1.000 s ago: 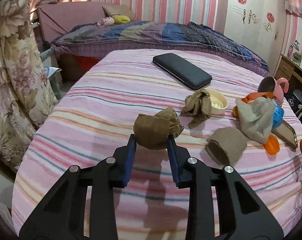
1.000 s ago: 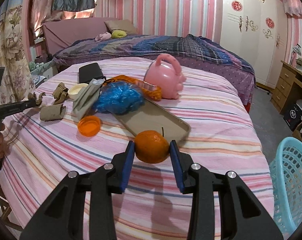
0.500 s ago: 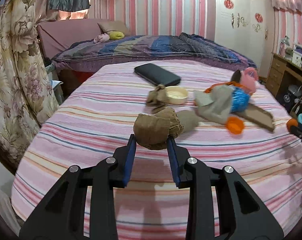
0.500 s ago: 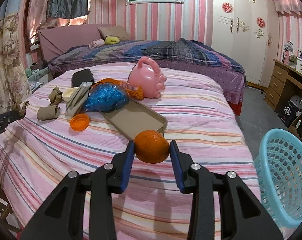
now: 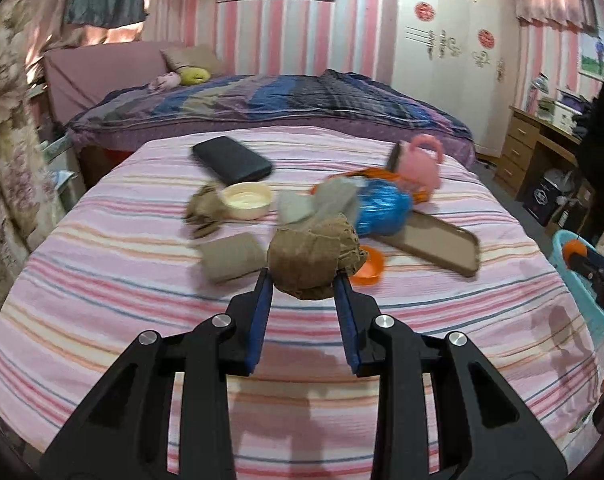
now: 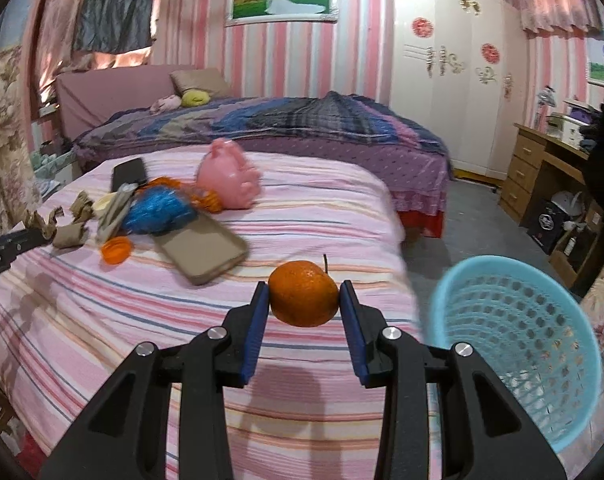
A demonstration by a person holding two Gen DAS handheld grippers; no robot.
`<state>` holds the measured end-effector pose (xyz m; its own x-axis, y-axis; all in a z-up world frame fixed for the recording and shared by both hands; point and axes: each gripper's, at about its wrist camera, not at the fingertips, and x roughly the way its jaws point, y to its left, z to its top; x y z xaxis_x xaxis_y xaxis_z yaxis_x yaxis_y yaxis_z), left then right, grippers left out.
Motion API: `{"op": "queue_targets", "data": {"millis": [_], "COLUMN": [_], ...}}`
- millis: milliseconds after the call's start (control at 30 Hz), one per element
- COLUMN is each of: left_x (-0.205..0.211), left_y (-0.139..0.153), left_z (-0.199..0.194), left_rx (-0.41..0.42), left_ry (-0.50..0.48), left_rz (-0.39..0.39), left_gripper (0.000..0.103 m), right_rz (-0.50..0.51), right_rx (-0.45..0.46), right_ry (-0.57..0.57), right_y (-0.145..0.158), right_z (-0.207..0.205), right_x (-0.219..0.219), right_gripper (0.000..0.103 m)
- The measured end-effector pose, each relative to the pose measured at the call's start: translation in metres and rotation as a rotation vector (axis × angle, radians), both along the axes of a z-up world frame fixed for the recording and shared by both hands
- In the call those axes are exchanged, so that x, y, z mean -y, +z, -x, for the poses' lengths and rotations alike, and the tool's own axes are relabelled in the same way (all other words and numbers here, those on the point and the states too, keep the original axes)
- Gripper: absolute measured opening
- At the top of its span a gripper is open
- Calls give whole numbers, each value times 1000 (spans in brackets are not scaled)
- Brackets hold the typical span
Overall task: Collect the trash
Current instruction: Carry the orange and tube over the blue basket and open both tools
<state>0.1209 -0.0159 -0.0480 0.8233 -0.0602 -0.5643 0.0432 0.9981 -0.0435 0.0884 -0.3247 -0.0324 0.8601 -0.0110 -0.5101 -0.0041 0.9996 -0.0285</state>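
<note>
Brown crumpled paper [image 5: 314,262] is pinched between the blue pads of the left gripper [image 5: 304,288], held above the pink striped bedspread [image 5: 142,320]. The right gripper [image 6: 304,300] clamps an orange [image 6: 303,294] by its sides, over the bed's near edge and just beside the light blue mesh basket [image 6: 514,344] standing on the floor. On the bed lie more brown scraps [image 5: 230,256], a cream lid [image 5: 246,200], a black case [image 5: 230,159], a blue plastic bundle [image 5: 382,208], an orange cap [image 5: 372,266], a tan tray [image 5: 442,246] and a pink toy [image 6: 230,178].
</note>
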Motion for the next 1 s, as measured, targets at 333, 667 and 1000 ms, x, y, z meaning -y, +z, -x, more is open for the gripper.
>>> {"op": "queue_targets", "data": {"millis": [333, 667, 1000], "left_x": [101, 209, 307], "left_y": [8, 16, 11], "left_z": [-16, -19, -21], "left_rx": [33, 50, 27], "left_ry": [-170, -360, -528], "left_rz": [-28, 7, 21], "left_gripper": [30, 30, 30], "right_rz": [15, 26, 27], "right_rx": [10, 17, -2], "right_ry": [-172, -282, -365], "right_y": [9, 14, 8], "right_z": [23, 36, 47], "right_x": [90, 155, 200], "right_gripper": [37, 37, 37]}}
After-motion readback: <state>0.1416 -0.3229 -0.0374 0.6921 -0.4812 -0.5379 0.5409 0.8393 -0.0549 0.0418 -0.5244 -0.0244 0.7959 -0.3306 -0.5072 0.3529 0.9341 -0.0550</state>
